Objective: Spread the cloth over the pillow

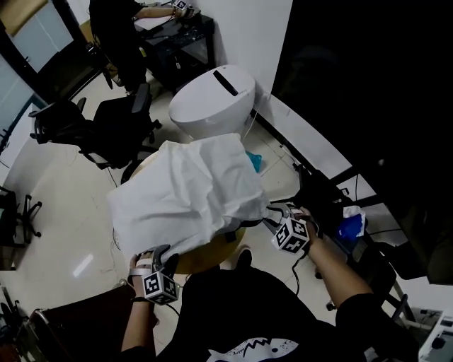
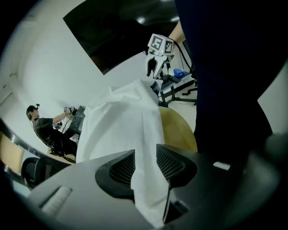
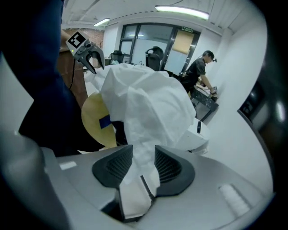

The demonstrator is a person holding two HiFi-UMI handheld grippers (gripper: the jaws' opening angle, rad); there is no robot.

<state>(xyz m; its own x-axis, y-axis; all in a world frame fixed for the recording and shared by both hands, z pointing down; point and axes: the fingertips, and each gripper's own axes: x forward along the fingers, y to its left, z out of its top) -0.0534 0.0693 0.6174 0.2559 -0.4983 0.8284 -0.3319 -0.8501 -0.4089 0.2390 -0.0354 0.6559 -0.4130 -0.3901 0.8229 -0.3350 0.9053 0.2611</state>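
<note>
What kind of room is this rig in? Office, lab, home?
Probably an office or lab workspace: black swivel chairs on a pale floor, a second person working at a black desk, glass partitions under ceiling strip lights.

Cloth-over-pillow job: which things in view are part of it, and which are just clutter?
Part of the job:
- white cloth, pinched by the left gripper and the right gripper
- round wooden table under it
- pillow: not visible, presumably under the cloth

Just lying about:
- white rounded unit
- office chairs
- blue object
- person at the far desk
</note>
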